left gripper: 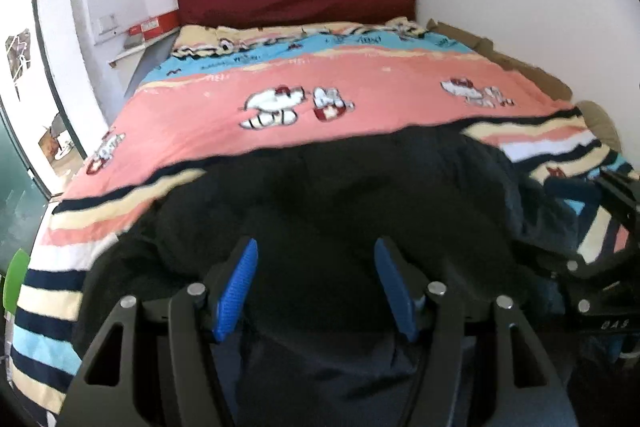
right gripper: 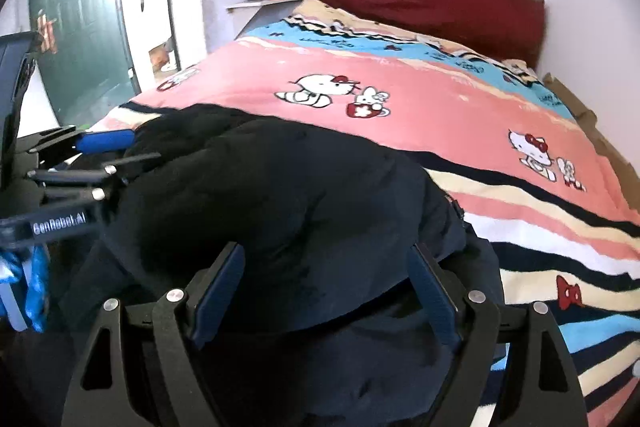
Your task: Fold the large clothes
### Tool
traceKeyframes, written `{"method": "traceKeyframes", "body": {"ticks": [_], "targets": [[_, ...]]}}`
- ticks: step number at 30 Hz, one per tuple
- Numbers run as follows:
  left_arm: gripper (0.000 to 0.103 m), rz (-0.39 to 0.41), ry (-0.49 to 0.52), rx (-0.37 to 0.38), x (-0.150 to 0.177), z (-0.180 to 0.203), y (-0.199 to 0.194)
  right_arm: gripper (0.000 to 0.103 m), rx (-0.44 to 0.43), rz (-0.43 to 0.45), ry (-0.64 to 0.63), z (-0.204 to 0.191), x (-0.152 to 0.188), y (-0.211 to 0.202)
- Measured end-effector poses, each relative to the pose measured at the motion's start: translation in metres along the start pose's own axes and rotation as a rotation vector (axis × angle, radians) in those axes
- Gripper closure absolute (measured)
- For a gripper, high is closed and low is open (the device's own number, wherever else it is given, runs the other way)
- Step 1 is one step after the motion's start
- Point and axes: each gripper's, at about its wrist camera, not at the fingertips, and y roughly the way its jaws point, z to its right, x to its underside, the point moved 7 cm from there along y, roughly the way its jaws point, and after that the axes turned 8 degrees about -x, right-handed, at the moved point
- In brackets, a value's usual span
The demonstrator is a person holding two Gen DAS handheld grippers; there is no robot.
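Currently the black jacket (left gripper: 320,203) lies bunched at the foot of the bed (left gripper: 200,107), on its striped cover. Left gripper (left gripper: 316,283) and right gripper (right gripper: 326,287) hover over the jacket, jaws spread, holding nothing.

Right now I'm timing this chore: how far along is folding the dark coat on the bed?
Early. Done: the black coat lies on the striped bedspread, bunched and rounded rather than flat. In hand: nothing yet; the left gripper and right gripper sit open at its near edge. Left: smoothing it out and making every fold.
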Motion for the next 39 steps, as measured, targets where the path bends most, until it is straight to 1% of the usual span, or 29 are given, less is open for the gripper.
{"method": "traceKeyframes", "body": {"ticks": [3, 5, 8, 12, 15, 19, 25, 27, 29, 31, 35, 39], "targets": [[0.043, -0.057, 0.039, -0.036, 0.025, 0.004, 0.020, 0.021, 0.007, -0.056, -0.011, 0.000, 0.016, 0.017], [0.041, -0.068, 0.050, -0.049, 0.039, 0.005, 0.034, 0.021, 0.001, -0.099, 0.002, 0.003, 0.032, 0.034], [0.039, -0.091, 0.043, -0.048, 0.044, 0.008, 0.049, 0.020, -0.004, -0.131, 0.047, 0.013, 0.046, 0.052], [0.039, -0.095, 0.062, -0.087, 0.049, 0.013, 0.063, 0.020, 0.007, -0.148, 0.049, 0.014, 0.053, 0.066], [0.039, -0.104, 0.075, -0.107, 0.050, 0.015, 0.066, 0.019, 0.013, -0.163, 0.058, 0.016, 0.055, 0.071], [0.039, -0.105, 0.074, -0.106, 0.048, 0.015, 0.053, 0.019, 0.029, -0.185, 0.054, 0.013, 0.053, 0.064], [0.040, -0.061, 0.037, -0.092, 0.044, 0.010, 0.017, 0.018, 0.067, -0.138, 0.056, 0.008, 0.045, 0.031], [0.039, -0.063, 0.046, -0.097, 0.046, 0.011, 0.013, 0.017, 0.076, -0.133, 0.044, 0.004, 0.043, 0.025], [0.039, -0.083, 0.061, -0.101, 0.050, 0.012, 0.015, 0.017, 0.086, -0.149, 0.031, 0.001, 0.044, 0.025], [0.039, -0.086, 0.047, -0.096, 0.048, 0.011, 0.010, 0.018, 0.096, -0.175, 0.026, -0.001, 0.048, 0.026], [0.040, -0.054, 0.041, -0.090, 0.047, 0.010, -0.012, 0.017, 0.106, -0.147, 0.022, -0.006, 0.044, 0.008], [0.040, -0.034, 0.021, -0.063, 0.052, 0.004, -0.042, 0.017, 0.118, -0.116, 0.037, -0.014, 0.043, -0.019]]}}
